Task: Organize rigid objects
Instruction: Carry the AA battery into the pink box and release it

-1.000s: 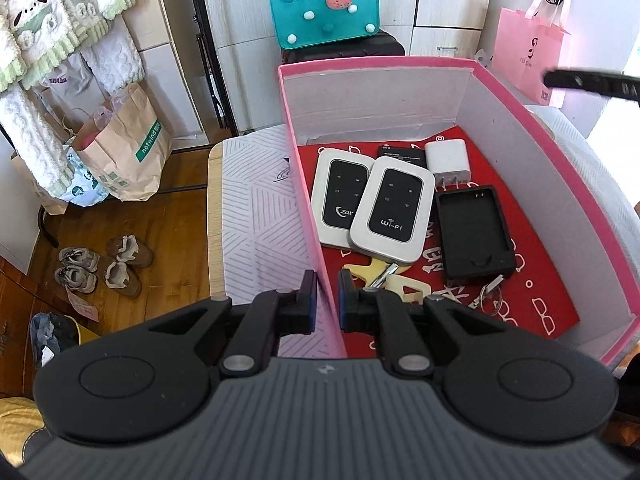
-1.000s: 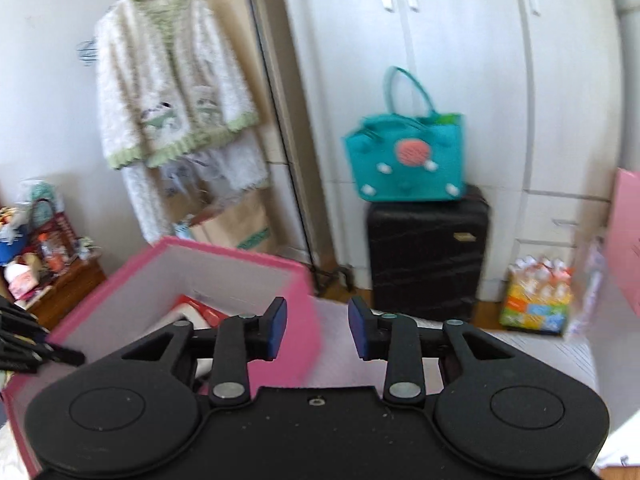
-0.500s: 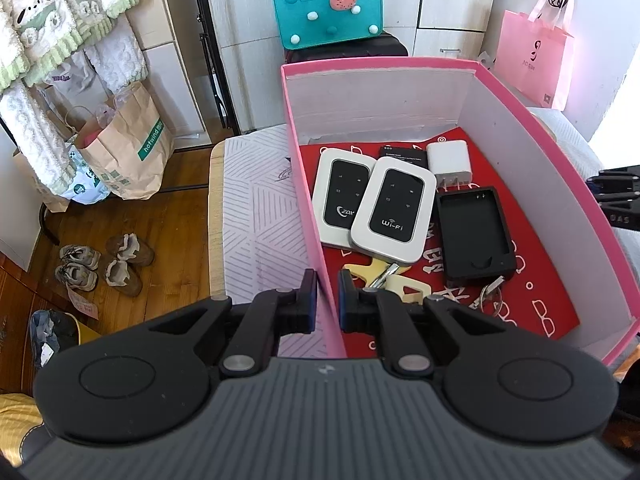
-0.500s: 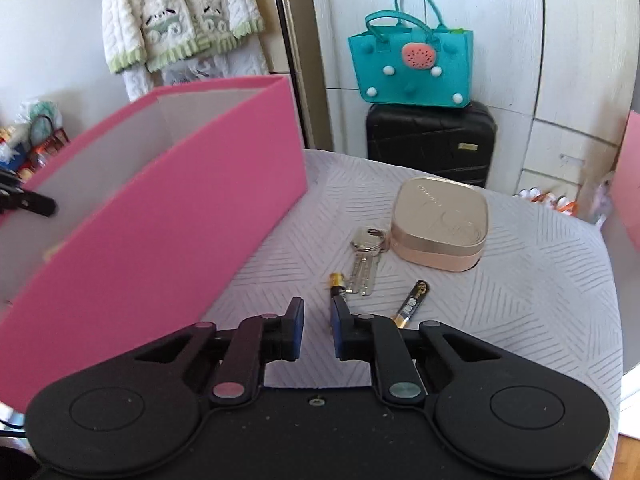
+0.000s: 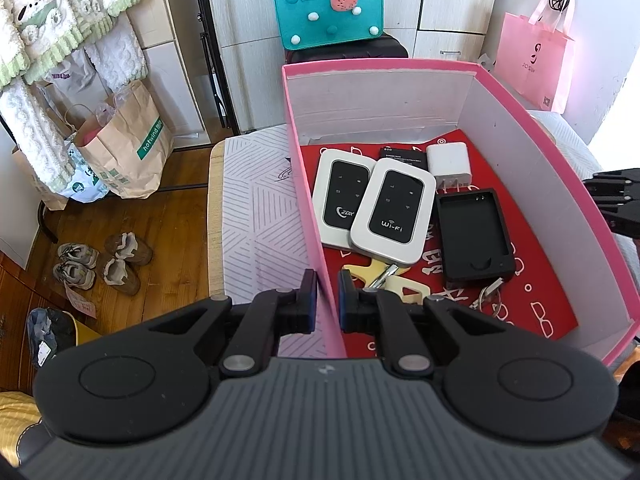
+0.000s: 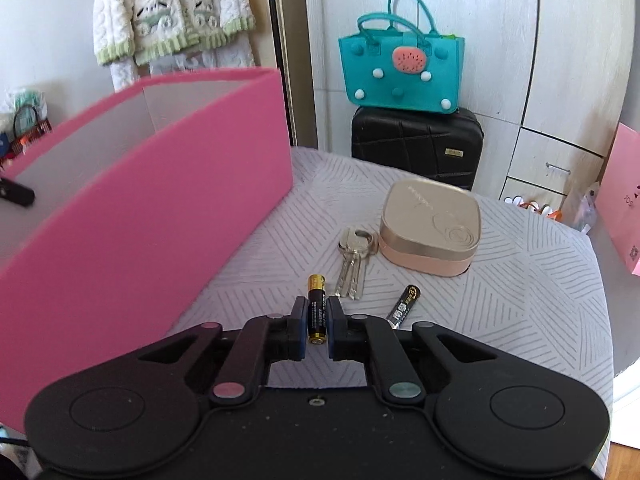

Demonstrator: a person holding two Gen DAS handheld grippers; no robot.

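My left gripper [image 5: 328,300] is shut on the near left wall of the pink box [image 5: 520,96]. Inside lie two white Wi-Fi routers [image 5: 394,212], a white charger [image 5: 448,164], a black case [image 5: 474,236] and a cream key tag [image 5: 384,280]. To the right of the box, my right gripper [image 6: 317,312] is down on the striped cloth. Its jaws are closing on a black and gold battery [image 6: 316,286], and the pads touch both its sides. A second battery [image 6: 404,306], a bunch of keys [image 6: 354,264] and a gold-lidded case [image 6: 430,226] lie just beyond.
The pink box's outer wall [image 6: 160,208] stands close to the left of my right gripper. A teal bag [image 6: 400,68] sits on a black suitcase [image 6: 416,144] past the table's far edge. A pink shopping bag [image 5: 536,60] and paper bags [image 5: 124,144] stand around the table.
My right gripper dropped from above the box rim to the cloth beside it, and its jaws narrowed around the battery. My left gripper stayed shut on the box wall.
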